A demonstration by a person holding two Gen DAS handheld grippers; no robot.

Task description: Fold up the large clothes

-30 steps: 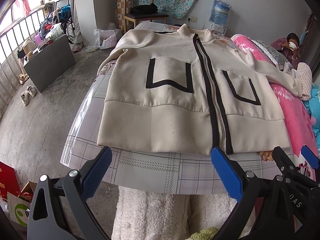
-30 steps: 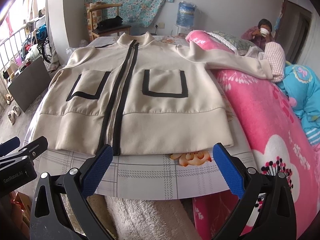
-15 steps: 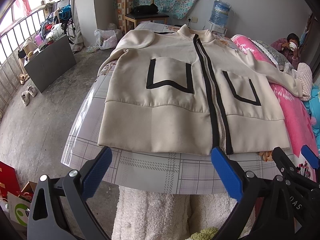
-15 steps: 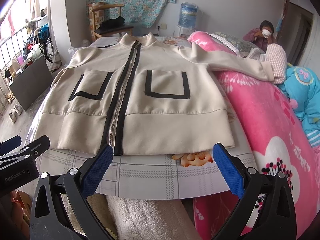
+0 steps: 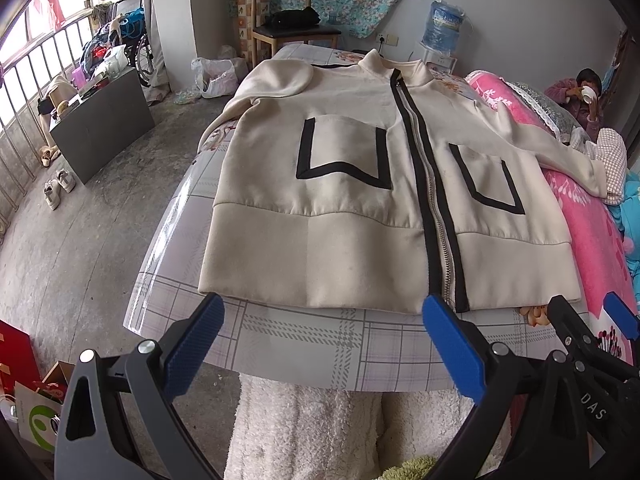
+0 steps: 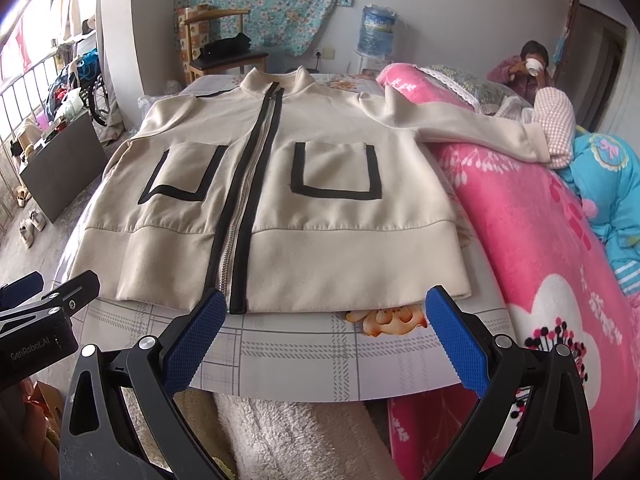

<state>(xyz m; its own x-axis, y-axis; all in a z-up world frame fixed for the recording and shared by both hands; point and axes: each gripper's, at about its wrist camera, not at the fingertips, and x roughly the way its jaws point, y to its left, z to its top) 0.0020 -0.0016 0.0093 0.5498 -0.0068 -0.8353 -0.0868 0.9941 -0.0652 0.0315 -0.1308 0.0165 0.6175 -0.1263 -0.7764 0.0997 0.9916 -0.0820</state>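
A cream jacket (image 5: 360,208) (image 6: 320,200) with a black-trimmed zip and two black-outlined pockets lies flat, front up, on a plaid-covered table (image 5: 304,344) (image 6: 312,352). One sleeve drapes over the pink quilt (image 6: 532,216) to the right; the other hangs off the table's left side. My left gripper (image 5: 320,344) is open just short of the hem's left half. My right gripper (image 6: 324,340) is open just short of the hem's right half. Neither touches the jacket. The right gripper's fingers (image 5: 616,320) show at the right edge of the left wrist view.
A pink quilt (image 5: 592,216) and blue bedding (image 6: 600,184) border the table's right side. A person (image 6: 528,68) sits at the far right holding a cup. A chair (image 5: 292,28), a water bottle (image 6: 376,28), a dark cabinet (image 5: 100,124) and shoes (image 5: 58,188) stand on the floor beyond.
Both grippers have crept slightly closer to the jacket's hem and stay open. The jacket has not moved.
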